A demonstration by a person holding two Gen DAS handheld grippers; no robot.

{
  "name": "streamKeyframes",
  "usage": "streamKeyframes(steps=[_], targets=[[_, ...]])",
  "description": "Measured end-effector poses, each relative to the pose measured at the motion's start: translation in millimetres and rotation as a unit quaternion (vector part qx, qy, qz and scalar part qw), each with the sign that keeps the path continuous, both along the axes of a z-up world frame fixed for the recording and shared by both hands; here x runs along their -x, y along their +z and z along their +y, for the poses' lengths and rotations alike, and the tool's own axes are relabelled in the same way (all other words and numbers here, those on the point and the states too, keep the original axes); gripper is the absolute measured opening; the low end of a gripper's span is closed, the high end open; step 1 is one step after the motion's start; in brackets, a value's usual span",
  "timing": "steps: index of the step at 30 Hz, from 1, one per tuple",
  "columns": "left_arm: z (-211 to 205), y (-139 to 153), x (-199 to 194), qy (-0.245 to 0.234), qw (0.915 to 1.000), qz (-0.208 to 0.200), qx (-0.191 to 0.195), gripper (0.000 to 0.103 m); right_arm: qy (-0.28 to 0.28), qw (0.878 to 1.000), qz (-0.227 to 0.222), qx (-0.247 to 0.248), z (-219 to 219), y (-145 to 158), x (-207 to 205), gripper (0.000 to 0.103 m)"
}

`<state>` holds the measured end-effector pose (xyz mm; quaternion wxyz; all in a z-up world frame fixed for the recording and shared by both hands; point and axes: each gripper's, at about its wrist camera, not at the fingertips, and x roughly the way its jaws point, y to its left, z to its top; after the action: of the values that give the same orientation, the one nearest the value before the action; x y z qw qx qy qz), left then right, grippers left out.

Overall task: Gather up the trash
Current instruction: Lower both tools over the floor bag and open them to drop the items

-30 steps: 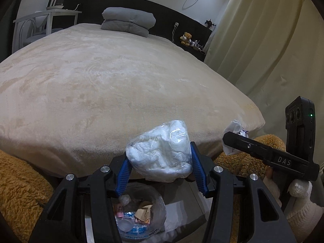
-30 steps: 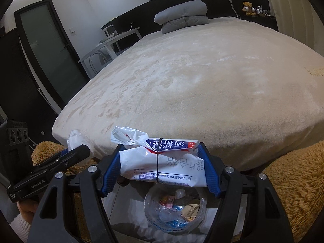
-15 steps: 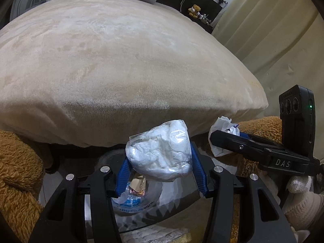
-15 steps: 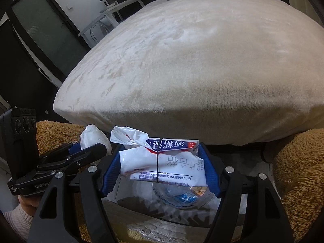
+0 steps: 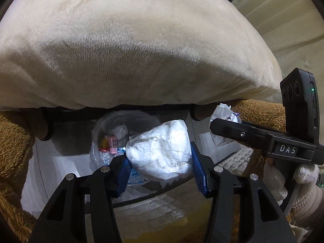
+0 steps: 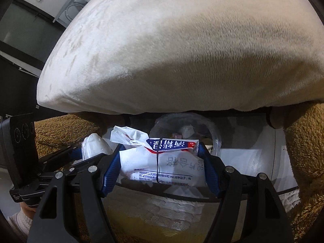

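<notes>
Two pieces of trash are held up near the trash bin [image 5: 123, 121], one in each pair of tongs. A crumpled white bag [image 5: 162, 149] is pinched between the blue pads of the left tongs [image 5: 161, 162], which are closed tight on it. A white wrapper with blue print [image 6: 162, 160] is squeezed in the right tongs [image 6: 162, 162], which are closed on its two sides. Both pieces are soft, so a firm squeeze is needed or they could slip out.

The bin is a round one lined with a clear bag, and it is set on the floor just under the edge of the bed [image 5: 131, 50]. Some trash is already seen inside it, such as a small pink box [image 5: 112, 144]. The white bag is held just in front of the bin and a little to its right. The wrapper is held in front of the bin too, and part of the rim is hidden by it. The other tongs are seen in each view, so the two are kept close side by side, most likely so both pieces can be dropped into the bin together.

Brown fluffy cloth [image 6: 303, 151] is seen on both sides of the bin. It is judged that the drop is not yet done, since both pieces are gripped.
</notes>
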<state>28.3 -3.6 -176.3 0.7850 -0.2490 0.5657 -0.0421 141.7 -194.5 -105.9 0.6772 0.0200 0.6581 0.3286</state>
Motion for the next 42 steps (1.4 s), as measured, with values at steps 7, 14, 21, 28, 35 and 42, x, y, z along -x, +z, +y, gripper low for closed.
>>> streamKeyframes(steps=[7, 14, 21, 28, 35, 42], targets=[[6, -27, -6, 0.007, 0.9981, 0.058, 0.018, 0.052, -0.01, 0.997, 0.07, 0.019, 10, -29, -7, 0.071], [6, -40, -10, 0.003, 0.9954, 0.088, 0.036, 0.052, -0.015, 0.995, 0.094, 0.039, 13, -43, -11, 0.071], [6, -50, -12, 0.0, 0.9933, 0.11, 0.036, 0.052, -0.021, 0.992, 0.115, 0.046, 14, -51, -13, 0.071], [6, -54, -12, -0.002, 0.9917, 0.123, 0.038, 0.052, -0.031, 0.99, 0.127, 0.055, 13, -58, -13, 0.071], [11, -54, -13, 0.012, 0.9911, 0.129, 0.029, 0.07, -0.055, 0.988, 0.137, 0.043, 7, -61, -16, 0.082], [13, -49, -13, 0.013, 0.9923, 0.119, 0.033, 0.07, -0.067, 0.988, 0.137, 0.029, 3, -58, -19, 0.086]])
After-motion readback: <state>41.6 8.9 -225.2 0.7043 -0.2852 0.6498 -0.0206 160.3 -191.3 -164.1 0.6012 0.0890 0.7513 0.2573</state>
